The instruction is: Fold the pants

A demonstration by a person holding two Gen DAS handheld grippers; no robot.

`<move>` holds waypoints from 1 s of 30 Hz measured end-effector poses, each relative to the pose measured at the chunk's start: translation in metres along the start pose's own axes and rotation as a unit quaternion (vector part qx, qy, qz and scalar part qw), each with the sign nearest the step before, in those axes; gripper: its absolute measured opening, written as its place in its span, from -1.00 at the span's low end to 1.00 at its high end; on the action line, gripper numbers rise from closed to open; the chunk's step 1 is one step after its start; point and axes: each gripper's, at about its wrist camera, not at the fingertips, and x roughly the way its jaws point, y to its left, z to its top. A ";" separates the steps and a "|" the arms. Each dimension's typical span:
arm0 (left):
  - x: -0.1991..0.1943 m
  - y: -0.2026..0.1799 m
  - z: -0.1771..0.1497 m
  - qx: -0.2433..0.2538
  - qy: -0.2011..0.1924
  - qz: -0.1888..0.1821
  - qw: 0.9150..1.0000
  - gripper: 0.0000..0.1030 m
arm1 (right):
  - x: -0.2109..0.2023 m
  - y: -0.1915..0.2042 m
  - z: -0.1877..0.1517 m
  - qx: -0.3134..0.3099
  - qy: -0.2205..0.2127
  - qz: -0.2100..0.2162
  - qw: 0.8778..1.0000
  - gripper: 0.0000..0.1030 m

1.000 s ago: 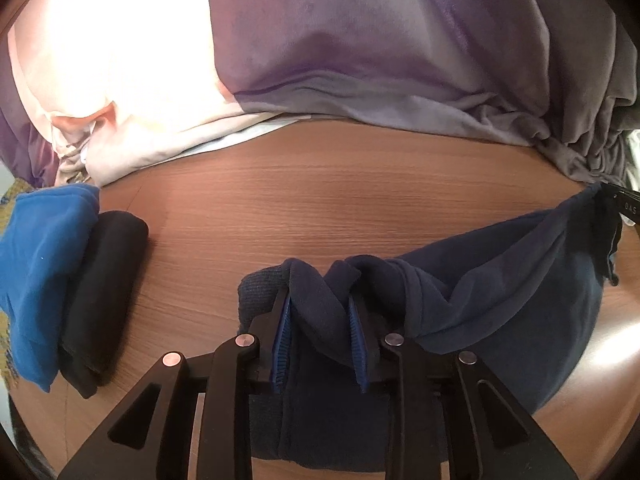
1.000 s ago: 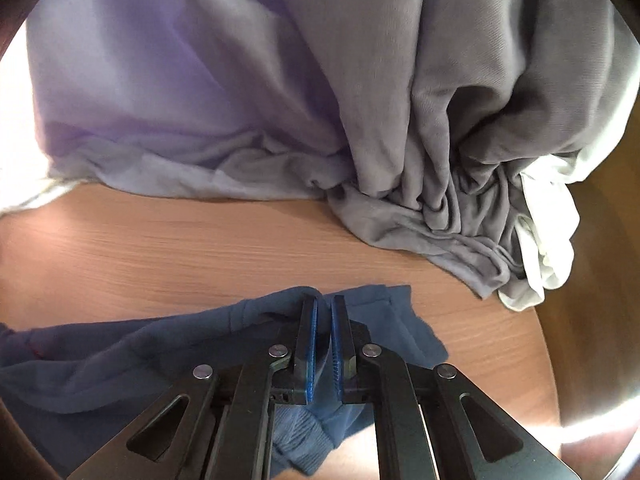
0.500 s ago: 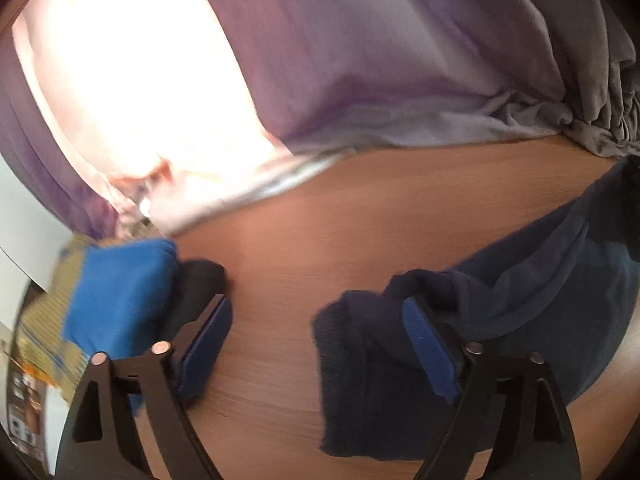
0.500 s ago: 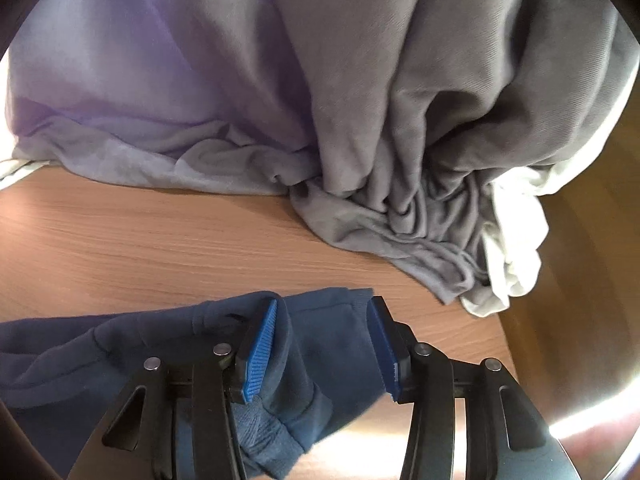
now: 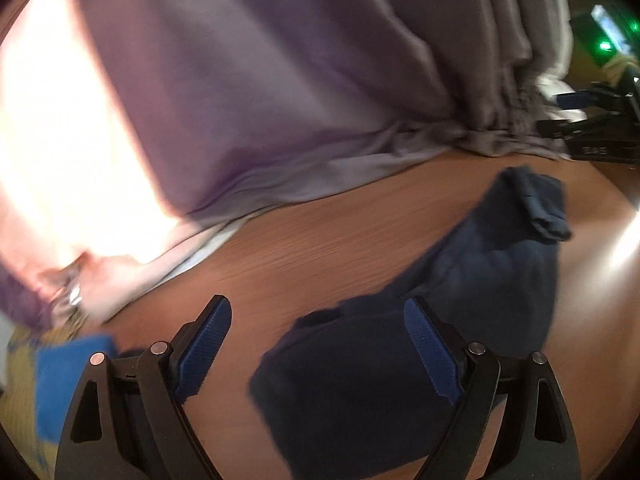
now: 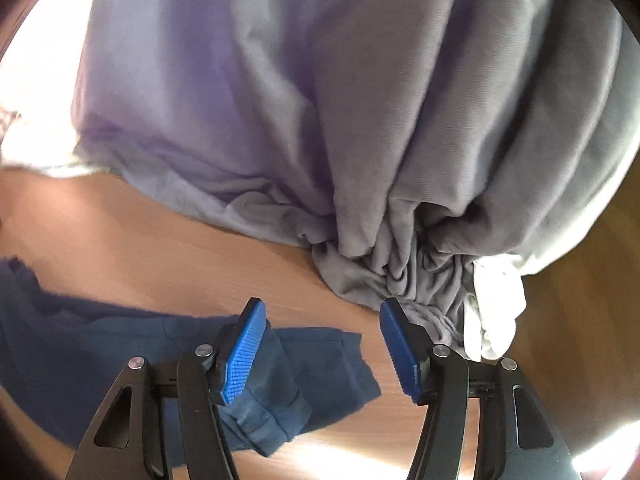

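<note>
The navy pants (image 5: 460,300) lie folded in a loose bundle on the wooden table (image 5: 320,240), with one rolled end at the far right. My left gripper (image 5: 320,340) stands wide open above their near end; the right pad hangs over the cloth without pressing it. In the right wrist view the pants (image 6: 120,360) spread to the left and under the left finger. My right gripper (image 6: 322,348) has its jaws opening, a fold of the pants below them but not pinched. In the left wrist view the right gripper (image 5: 560,114) shows blurred at the far right.
A big heap of lavender and grey clothes (image 6: 320,120) fills the back of the table, with a white garment (image 6: 496,312) at its right end. A blue folded item (image 5: 68,380) lies at the left on a yellow patterned cloth. The table's edge curves at the right (image 5: 624,208).
Both grippers were shut on the navy pants; they have let go, spread their jaws and lifted. The pants now lie loose on the table. The left view has rolled.
</note>
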 end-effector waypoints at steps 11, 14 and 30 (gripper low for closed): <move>0.065 -0.023 0.033 0.082 0.074 -0.242 0.964 0.10 | 0.030 0.007 -0.040 0.061 0.088 0.115 0.988 0.15; 0.093 -0.032 0.036 0.091 0.121 -0.273 0.950 -0.08 | 0.034 0.010 -0.052 0.068 0.103 0.127 0.984 0.15; 0.118 -0.065 0.052 0.129 0.163 -0.263 0.942 -0.84 | 0.045 0.000 -0.075 0.105 0.126 0.147 0.976 0.15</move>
